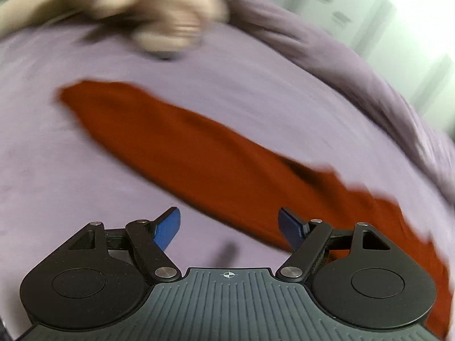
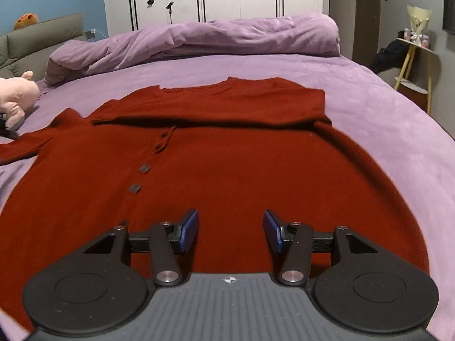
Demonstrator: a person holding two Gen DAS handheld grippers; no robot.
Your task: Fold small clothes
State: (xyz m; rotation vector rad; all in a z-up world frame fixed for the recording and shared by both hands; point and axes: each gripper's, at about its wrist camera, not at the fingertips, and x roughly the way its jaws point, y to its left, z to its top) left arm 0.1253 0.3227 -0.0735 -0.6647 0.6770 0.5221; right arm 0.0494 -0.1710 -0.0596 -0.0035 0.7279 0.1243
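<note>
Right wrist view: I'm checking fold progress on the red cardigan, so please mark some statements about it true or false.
1. The dark red knitted cardigan lies on the purple bedsheet. True.
2. One sleeve is folded across its chest. True.
3. The right gripper is clamped on the hem. False: it is open and empty.
4. A pink plush toy sits on the cardigan. False: it lies beside it, on the sheet.

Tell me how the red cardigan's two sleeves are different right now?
One sleeve is folded flat across the red cardigan's chest; the other sleeve stretches out sideways onto the purple sheet, towards the pink plush toy. The folded one hides the upper buttons; the outstretched one covers none. Both lie flat, and neither is gripped.
</note>
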